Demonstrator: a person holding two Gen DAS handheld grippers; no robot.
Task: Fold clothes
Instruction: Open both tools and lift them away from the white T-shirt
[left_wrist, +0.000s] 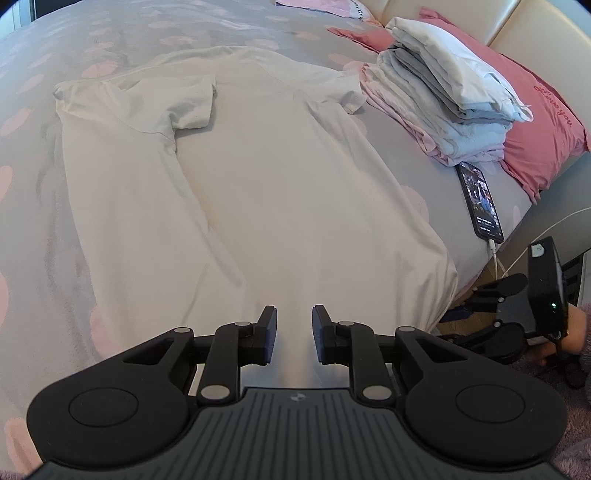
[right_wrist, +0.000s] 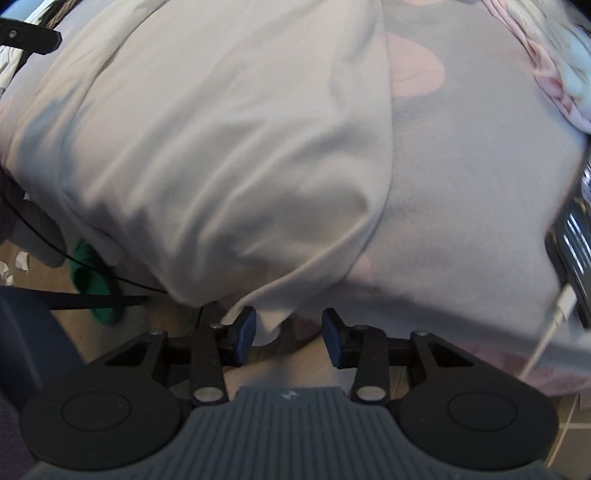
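Observation:
A cream T-shirt (left_wrist: 258, 177) lies flat on the bed, collar far, with its left sleeve (left_wrist: 184, 107) folded onto the body. My left gripper (left_wrist: 294, 317) hovers over the near hem, its jaws a narrow gap apart and nothing pinched. In the right wrist view the shirt (right_wrist: 221, 147) drapes to the bed's edge. Its bottom corner (right_wrist: 267, 325) hangs between the jaws of my right gripper (right_wrist: 289, 317), close to the left pad (right_wrist: 245, 325); the pads stand apart and do not press it. The hand (left_wrist: 576, 328) carrying that gripper shows at the right edge of the left wrist view.
A stack of folded clothes (left_wrist: 443, 96) rests against a pink pillow (left_wrist: 535, 122) at the far right. A lit phone (left_wrist: 480, 201) on a white cable (left_wrist: 495, 258) lies near the bed's right edge. The cover (left_wrist: 37, 184) is grey with pink dots. A green item (right_wrist: 92, 284) lies on the floor.

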